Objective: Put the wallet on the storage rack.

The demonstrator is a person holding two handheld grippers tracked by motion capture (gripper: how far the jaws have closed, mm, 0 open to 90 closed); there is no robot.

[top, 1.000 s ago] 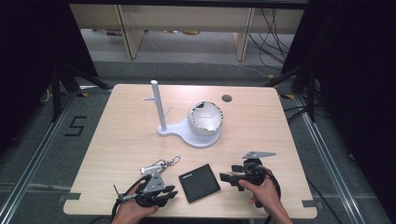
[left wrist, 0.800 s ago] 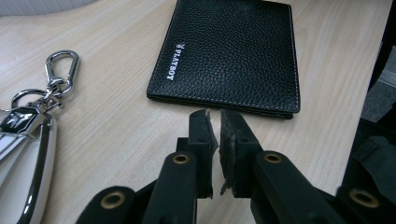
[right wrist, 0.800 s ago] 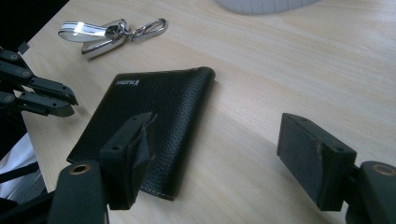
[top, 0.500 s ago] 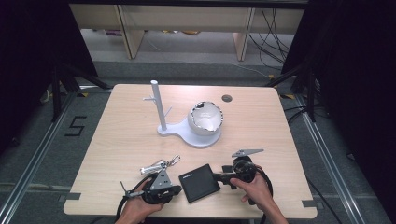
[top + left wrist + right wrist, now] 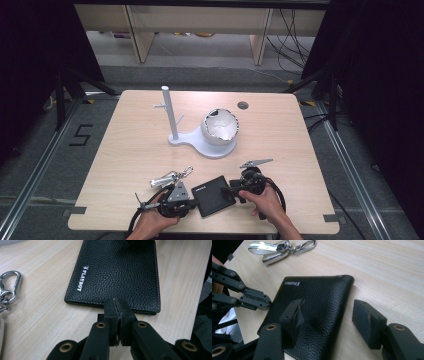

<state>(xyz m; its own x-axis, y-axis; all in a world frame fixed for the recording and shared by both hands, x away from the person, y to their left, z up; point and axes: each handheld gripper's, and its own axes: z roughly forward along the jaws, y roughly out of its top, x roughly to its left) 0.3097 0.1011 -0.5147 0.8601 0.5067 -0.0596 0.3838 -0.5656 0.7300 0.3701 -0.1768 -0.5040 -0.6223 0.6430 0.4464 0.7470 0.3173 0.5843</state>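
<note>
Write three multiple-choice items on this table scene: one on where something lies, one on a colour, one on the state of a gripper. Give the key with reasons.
1. Where does the key ring lie?
A. on the wallet
B. on the table left of the wallet
C. hung on the white stand

2. What colour is the wallet?
A. brown
B. red
C. black

3. How do the jaws of the left gripper stand?
A. shut, with nothing between them
B. wide open
C. clamped on the key ring

Key:
1 B: the high view shows it on the bare table, left of the wallet and apart from the stand.
2 C: the leather is black in both gripper views.
3 A: in the left gripper view the jaws meet just short of the wallet's edge, while the right gripper stands open over the wallet.
</note>
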